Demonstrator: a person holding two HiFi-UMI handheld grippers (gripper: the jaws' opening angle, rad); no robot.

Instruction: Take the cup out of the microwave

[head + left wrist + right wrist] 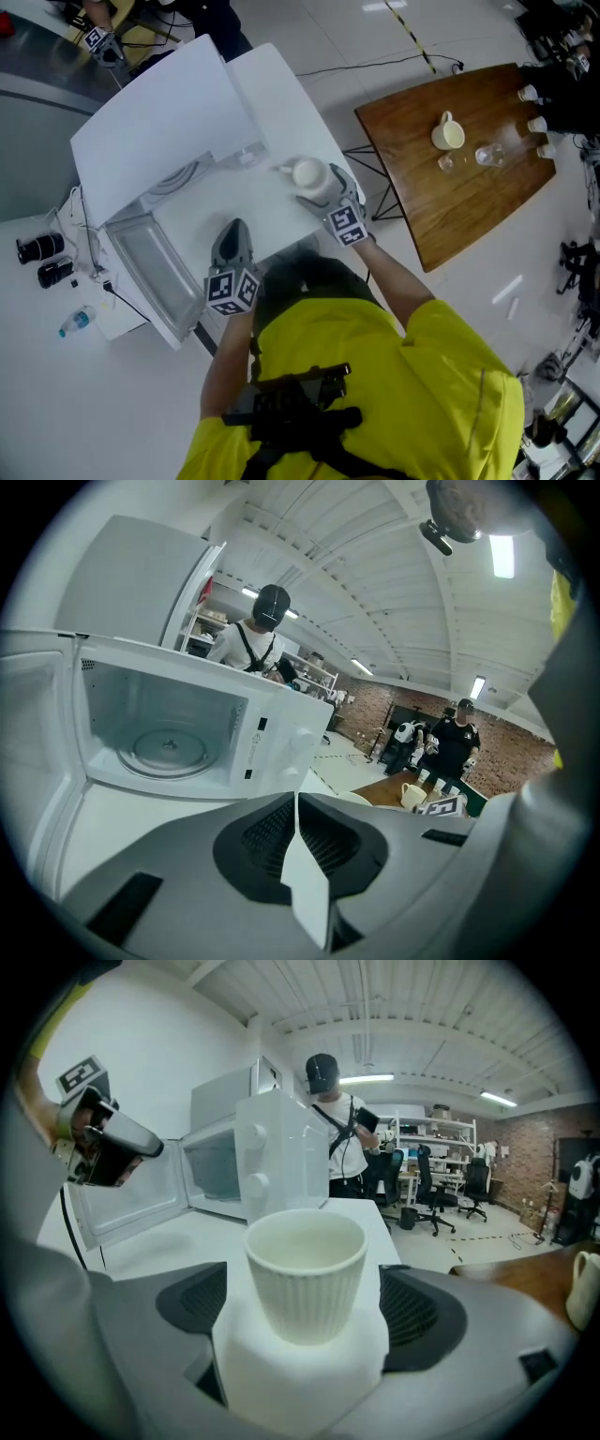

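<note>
Starting far left: small clear bottle [75, 321] lying on the floor [56, 403], too tiny to tell what's inside. Next, boxy white microwave [155, 131] sitting on a white table [234, 202], door [155, 272] swung wide open. Cavity empty apart from a round glass turntable [171, 747]; smooth pale walls, a patch of little vent holes up in one corner. Left claw [296, 803] in front of that opening, clamped shut on nothing, dark ribbed pads [258, 832] meeting in one thin line.

Then the cup [305, 1274]: already out of the microwave, standing upright on the table just right of the control panel. Cream, fine vertical ribs down the outside, smooth rim, tapered toward the bottom, looks empty. Foot blending into the white tabletop, hard to make out. Right claw [322, 190] spread wide around it, one pad on each side with a slim gap showing, so not squeezing.

Further right, glossy brown wooden table [487, 216] with a cream mug [447, 133] and a few clear glasses [487, 155], contents unreadable. Far end cut off behind some black gear.
</note>
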